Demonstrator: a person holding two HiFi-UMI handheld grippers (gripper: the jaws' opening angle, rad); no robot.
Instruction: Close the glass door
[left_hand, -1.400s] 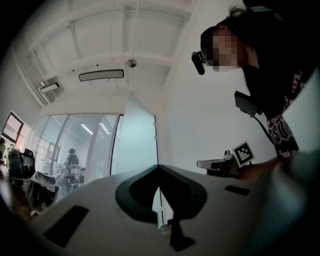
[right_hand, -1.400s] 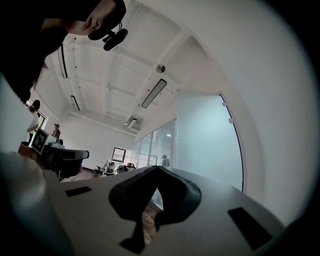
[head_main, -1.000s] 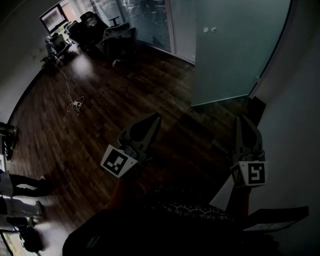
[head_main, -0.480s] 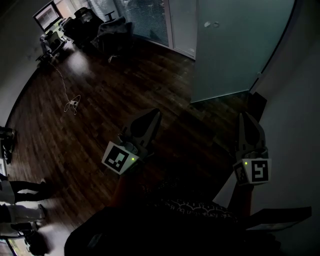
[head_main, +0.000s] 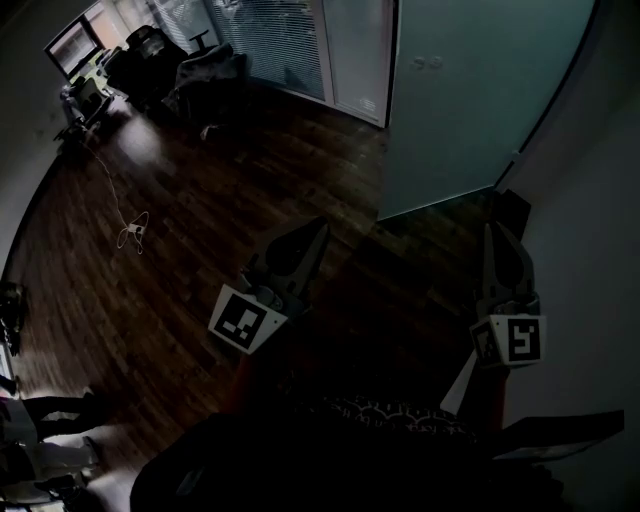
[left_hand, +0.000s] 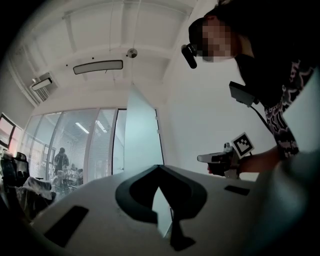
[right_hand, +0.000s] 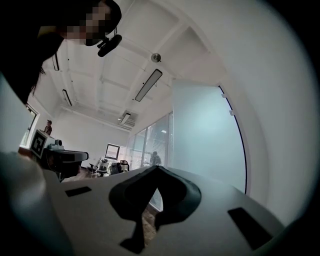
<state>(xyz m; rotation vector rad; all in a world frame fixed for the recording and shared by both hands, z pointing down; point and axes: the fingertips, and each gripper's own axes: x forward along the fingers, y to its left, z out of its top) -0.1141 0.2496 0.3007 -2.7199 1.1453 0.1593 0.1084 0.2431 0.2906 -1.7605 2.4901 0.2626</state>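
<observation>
Both tools have drawn nearer to the glass door (head_main: 470, 90) than a second ago, and the coiled cable (head_main: 132, 232) on the wooden floor (head_main: 180, 290) now sits further left in the head view. At far left, a monitor (head_main: 72, 45) and dark chairs (head_main: 150, 60) stand near the window blinds (head_main: 275, 40). The left tool (head_main: 316, 230) is closed and empty, its tips meeting, held over bare floor. The frosted door stands ahead at top right, well apart from both tools. The right tool (head_main: 492, 235) is likewise closed on nothing, just beside the white wall (head_main: 600, 250).
</observation>
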